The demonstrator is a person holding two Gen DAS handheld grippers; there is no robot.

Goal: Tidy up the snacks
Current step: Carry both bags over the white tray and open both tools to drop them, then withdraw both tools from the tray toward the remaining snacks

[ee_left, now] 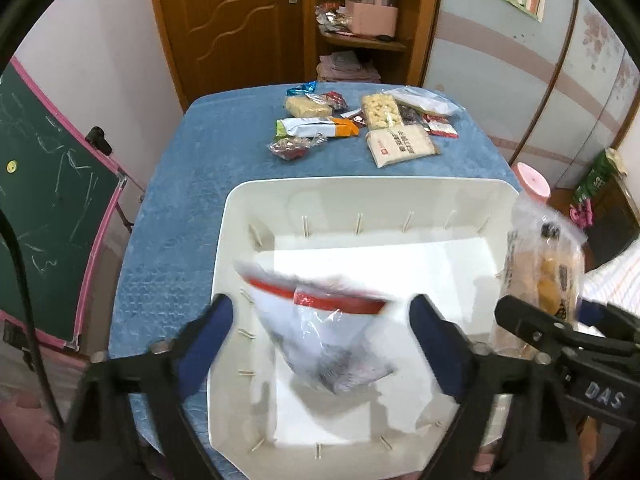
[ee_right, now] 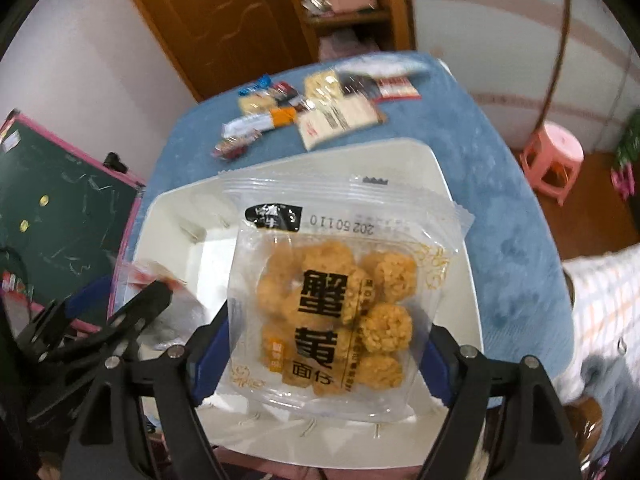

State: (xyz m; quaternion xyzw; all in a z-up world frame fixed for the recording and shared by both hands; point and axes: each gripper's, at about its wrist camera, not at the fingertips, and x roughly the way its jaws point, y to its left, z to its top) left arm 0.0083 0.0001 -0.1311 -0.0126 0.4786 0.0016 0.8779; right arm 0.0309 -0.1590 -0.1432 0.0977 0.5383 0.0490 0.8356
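Note:
A white plastic bin (ee_left: 360, 190) stands on the blue-covered table (ee_left: 180, 200). My left gripper (ee_left: 320, 306) hangs over the bin with its jaws open wide. Between its blue pads is a blurred clear bag with a red strip (ee_left: 336, 354), touching neither pad. My right gripper (ee_right: 330, 326) is over the same bin (ee_right: 340, 152), shut on a clear packet of orange snack balls (ee_right: 320, 264). Both pads press its sides. The same packet (ee_left: 544, 272) shows at the right of the left wrist view. Several loose snack packets (ee_left: 360, 124) lie at the far end of the table.
A green chalkboard with a pink frame (ee_left: 52, 200) leans at the table's left. A pink stool (ee_right: 554, 156) stands on the floor to the right. Behind the table are a wooden door (ee_left: 232, 20) and a shelf with a pink box (ee_left: 374, 16).

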